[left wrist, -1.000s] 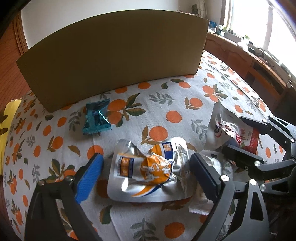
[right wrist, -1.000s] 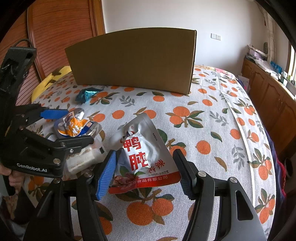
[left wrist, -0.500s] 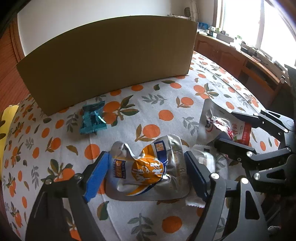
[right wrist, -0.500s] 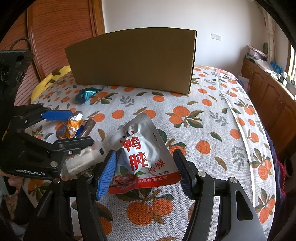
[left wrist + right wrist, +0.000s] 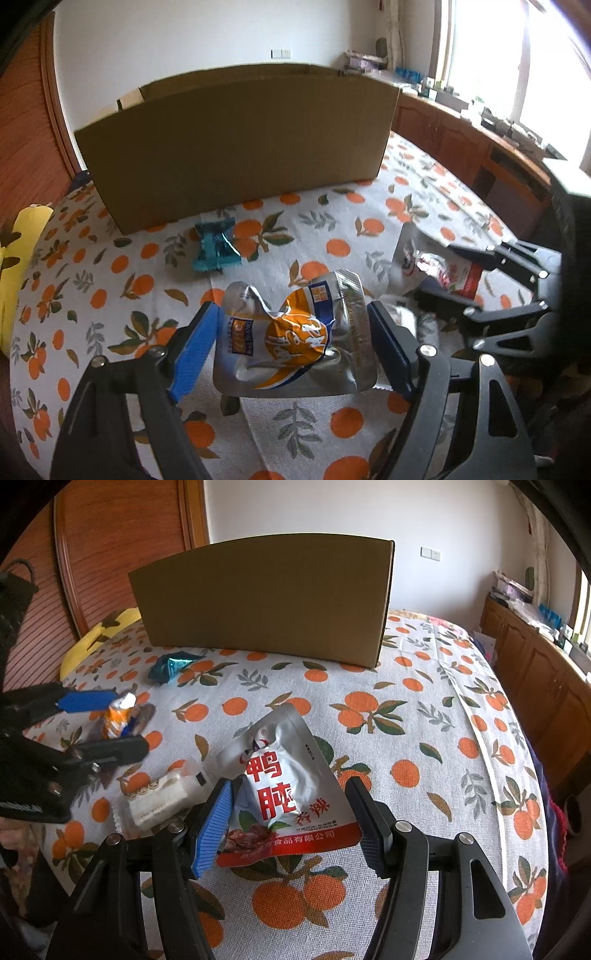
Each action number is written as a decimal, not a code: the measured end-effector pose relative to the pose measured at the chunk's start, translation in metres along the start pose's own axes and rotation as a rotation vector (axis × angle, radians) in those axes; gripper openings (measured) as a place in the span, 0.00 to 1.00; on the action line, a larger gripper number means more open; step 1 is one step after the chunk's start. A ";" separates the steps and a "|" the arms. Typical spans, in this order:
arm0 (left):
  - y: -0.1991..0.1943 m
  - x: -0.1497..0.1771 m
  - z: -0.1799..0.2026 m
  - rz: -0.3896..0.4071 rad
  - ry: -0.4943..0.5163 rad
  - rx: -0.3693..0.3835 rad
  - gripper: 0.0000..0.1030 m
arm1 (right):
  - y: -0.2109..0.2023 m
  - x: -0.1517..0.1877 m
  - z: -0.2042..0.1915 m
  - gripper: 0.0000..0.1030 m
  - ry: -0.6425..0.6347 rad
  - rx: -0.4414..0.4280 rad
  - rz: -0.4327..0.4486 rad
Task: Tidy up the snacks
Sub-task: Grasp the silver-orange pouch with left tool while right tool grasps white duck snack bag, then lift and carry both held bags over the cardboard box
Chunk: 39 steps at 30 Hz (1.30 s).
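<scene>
My left gripper (image 5: 295,332) is shut on a silver and orange snack pouch (image 5: 291,339) and holds it lifted above the tablecloth; the pouch also shows in the right wrist view (image 5: 118,716). My right gripper (image 5: 291,812) is open, its fingers on either side of a silver and red snack pouch (image 5: 284,786) that lies flat. A teal snack packet (image 5: 216,249) lies in front of the open cardboard box (image 5: 236,144). A white wrapped snack (image 5: 159,801) lies left of the right gripper.
The orange-print tablecloth (image 5: 424,746) covers the surface. A yellow cushion (image 5: 18,258) lies at the left edge. Wooden cabinets (image 5: 535,664) stand at the right, below a window. The box (image 5: 266,598) stands at the far side.
My left gripper has closed on the silver and orange pouch and lifted it off the cloth, tilting toward the box. The right gripper has stayed around the red pouch.
</scene>
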<state>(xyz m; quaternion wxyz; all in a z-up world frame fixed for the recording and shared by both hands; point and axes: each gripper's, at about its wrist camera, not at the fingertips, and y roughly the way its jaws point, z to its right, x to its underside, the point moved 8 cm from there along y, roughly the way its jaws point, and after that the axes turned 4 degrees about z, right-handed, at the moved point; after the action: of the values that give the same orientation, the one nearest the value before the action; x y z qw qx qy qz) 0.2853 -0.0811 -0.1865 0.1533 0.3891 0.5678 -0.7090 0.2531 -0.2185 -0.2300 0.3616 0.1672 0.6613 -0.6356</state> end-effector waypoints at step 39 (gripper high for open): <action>-0.043 -0.050 -0.011 0.165 -0.026 0.049 0.78 | -0.047 -0.048 0.001 0.47 0.003 -0.033 0.091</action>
<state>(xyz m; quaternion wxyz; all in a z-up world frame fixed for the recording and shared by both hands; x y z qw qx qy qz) 0.2934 -0.0691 -0.1218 0.2092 0.4291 0.5143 -0.7124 0.2544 -0.2144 -0.1625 0.3918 0.1920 0.6640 -0.6073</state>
